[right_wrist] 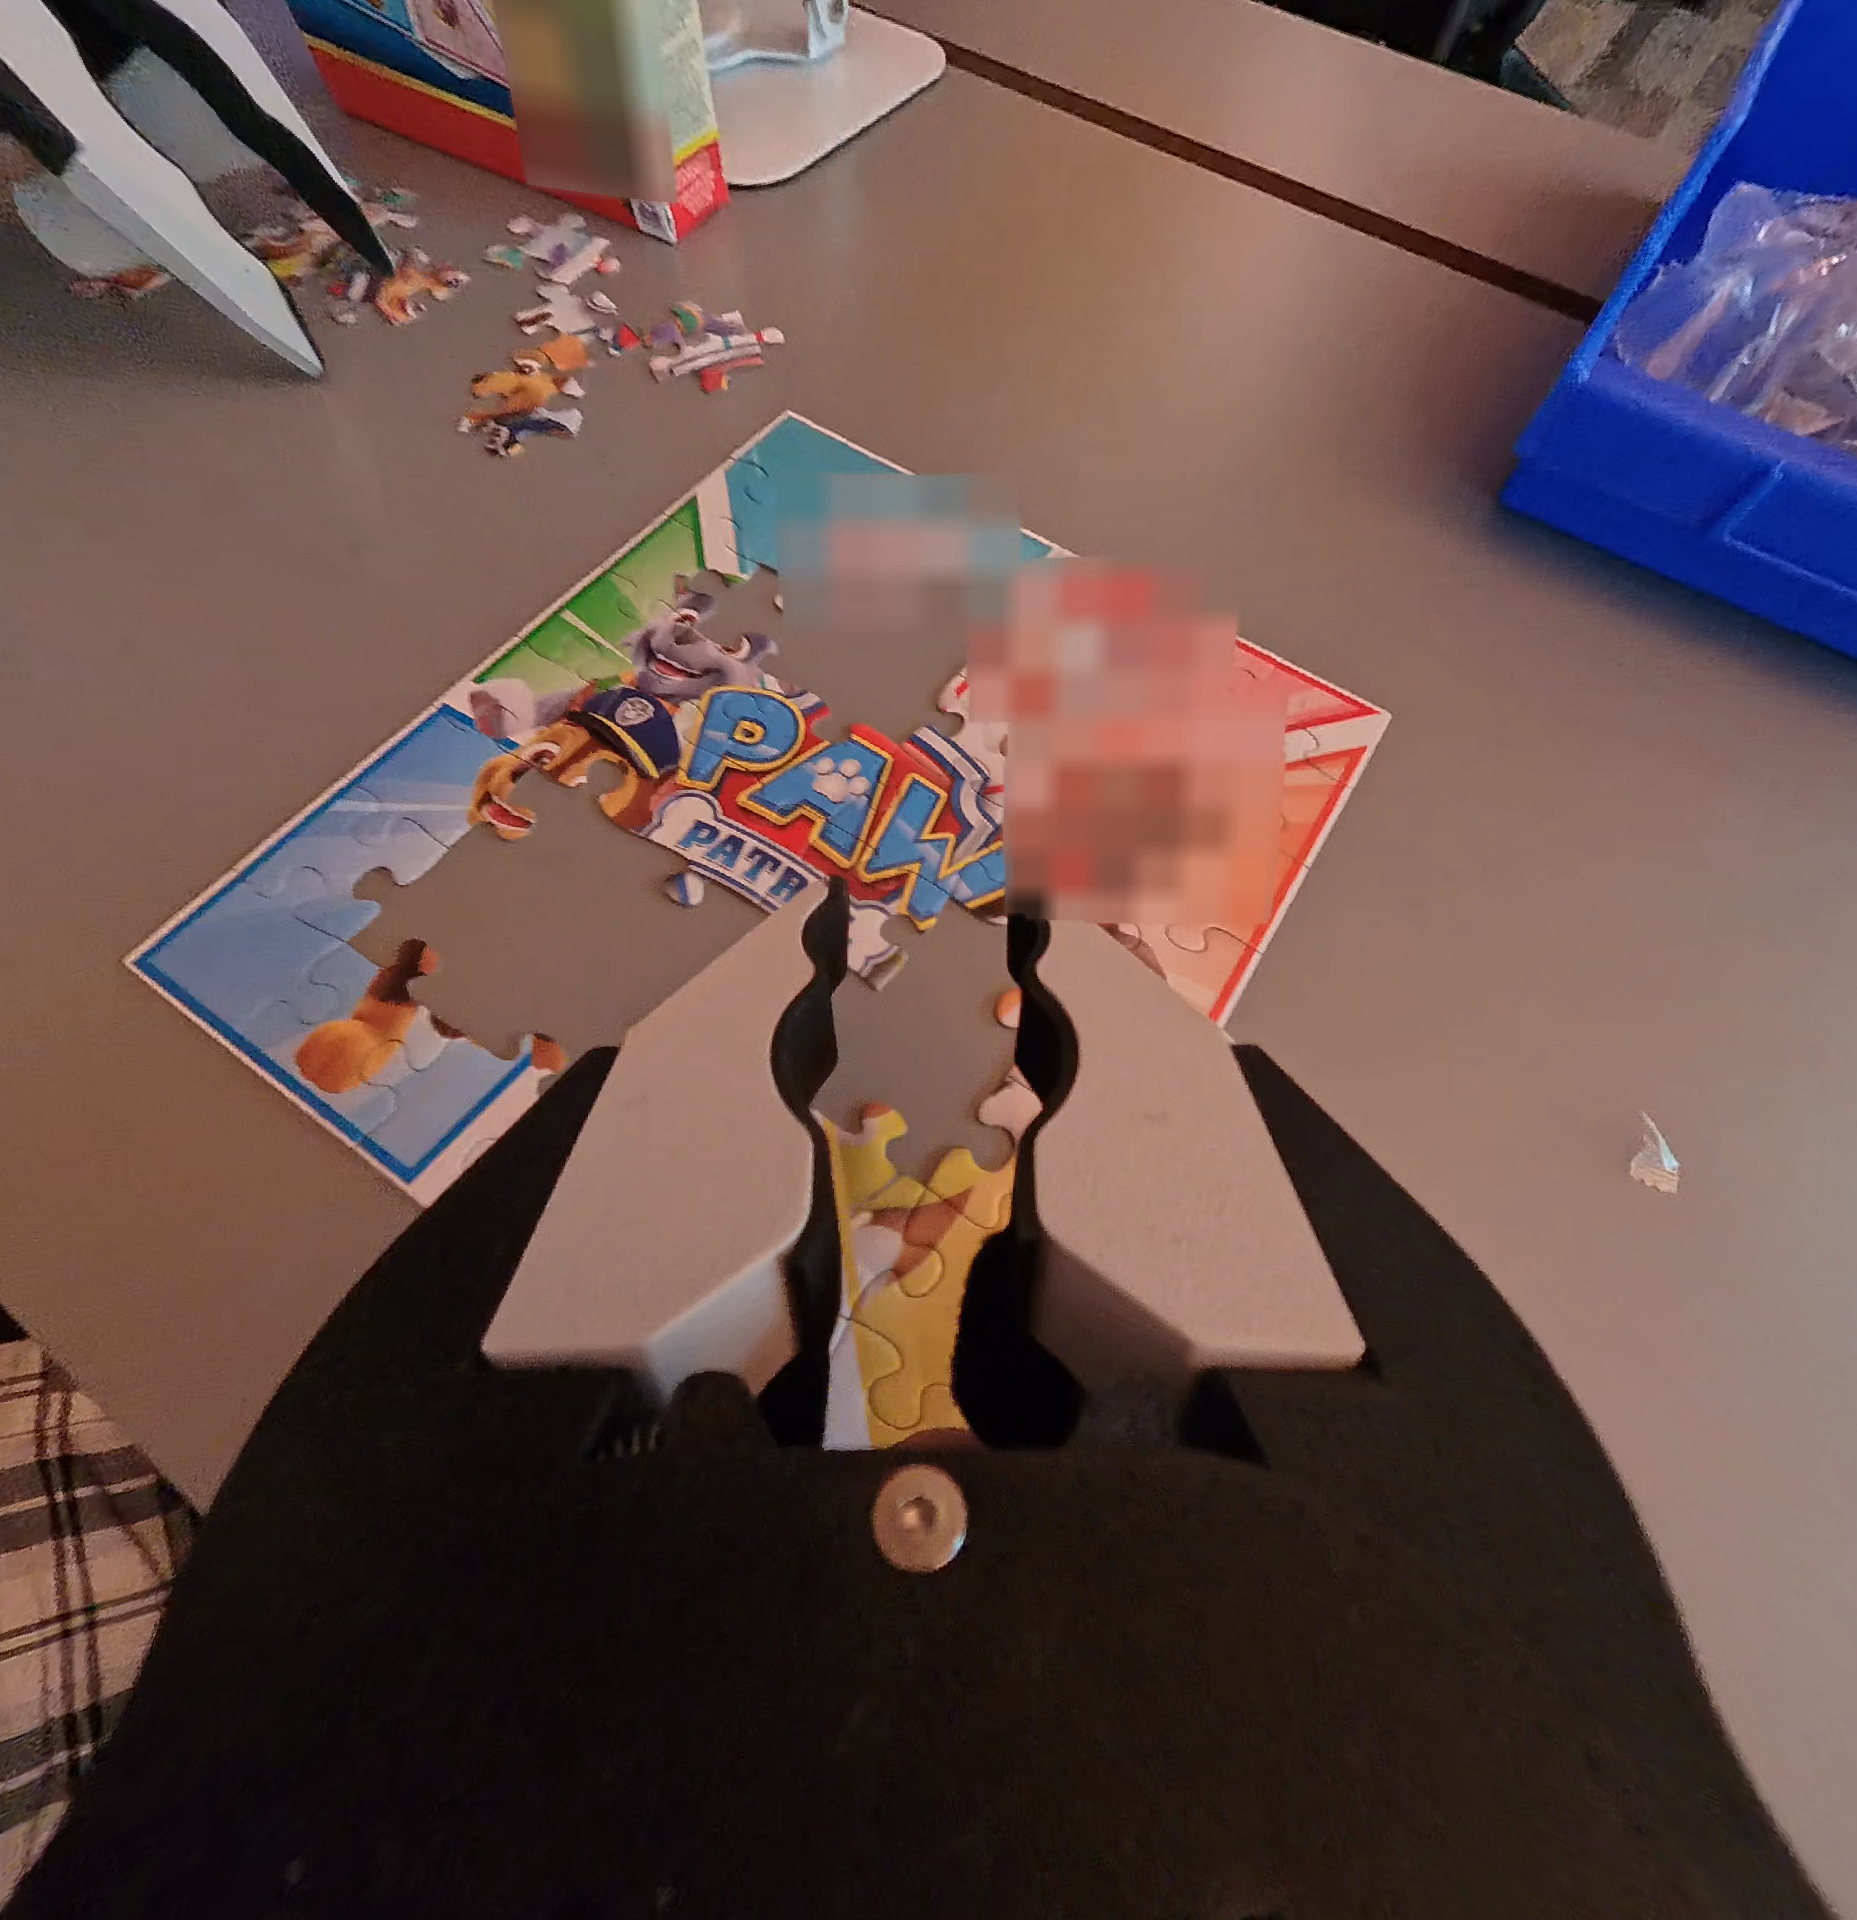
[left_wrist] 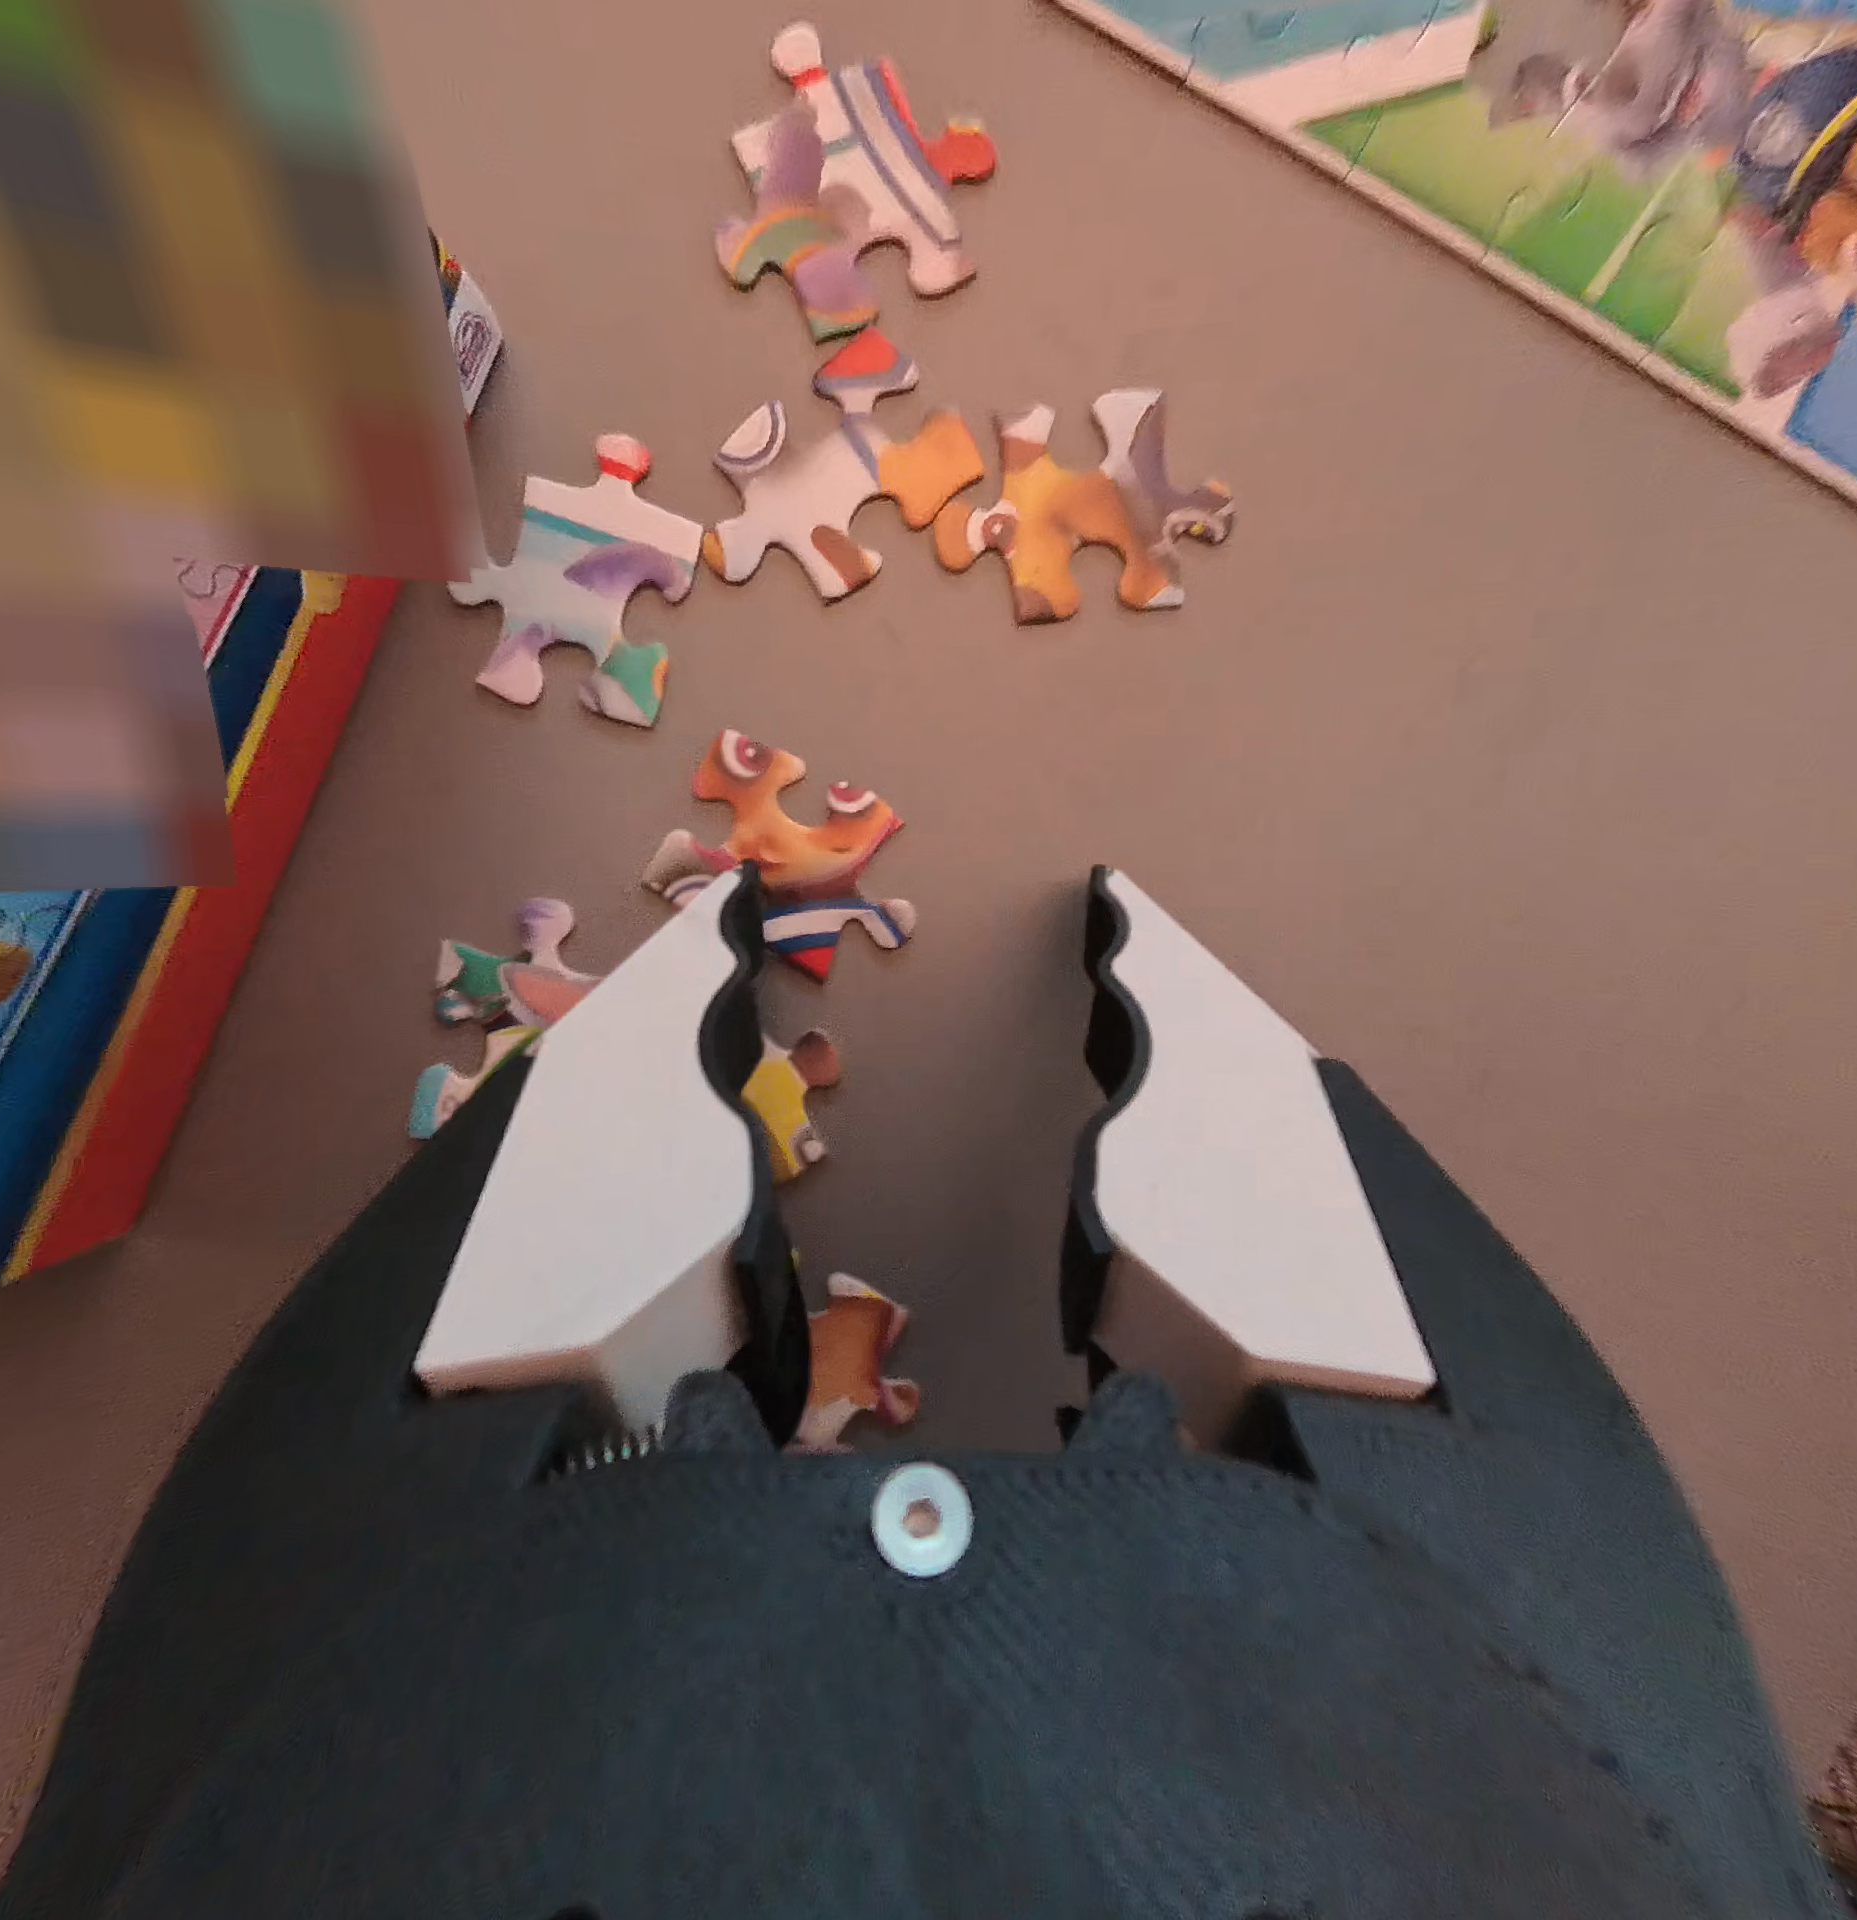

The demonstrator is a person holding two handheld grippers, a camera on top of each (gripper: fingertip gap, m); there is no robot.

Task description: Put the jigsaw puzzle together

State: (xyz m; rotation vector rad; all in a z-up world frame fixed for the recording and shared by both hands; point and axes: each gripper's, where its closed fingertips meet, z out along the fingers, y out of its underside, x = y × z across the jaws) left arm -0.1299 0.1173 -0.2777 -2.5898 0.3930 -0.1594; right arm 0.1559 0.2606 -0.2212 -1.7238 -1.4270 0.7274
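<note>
The part-built jigsaw puzzle [right_wrist: 404, 862] lies flat on the grey-brown table, with gaps in its middle and lower part; its corner shows in the left wrist view [left_wrist: 1589, 229]. Several loose pieces [left_wrist: 841, 499] lie scattered ahead of my left gripper [left_wrist: 922, 894], which is open and empty. Its left fingertip [left_wrist: 742, 894] sits over an orange piece with eyes [left_wrist: 789, 821]. More pieces lie under and between its fingers. My right gripper [right_wrist: 929, 909] is open and empty, hovering over the puzzle's lower middle. The left gripper [right_wrist: 347, 312] also shows at the top left of the right wrist view, above the loose pieces [right_wrist: 550, 343].
The red and blue puzzle box [left_wrist: 145, 1039] stands left of the loose pieces and shows in the right wrist view [right_wrist: 467, 114]. A blue bin [right_wrist: 1672, 468] with bagged items sits at the right. A small scrap [right_wrist: 1653, 1158] lies on the table. Plaid cloth [right_wrist: 51, 1507] is at the lower left. Tip to tip, the grippers are about 35 cm apart.
</note>
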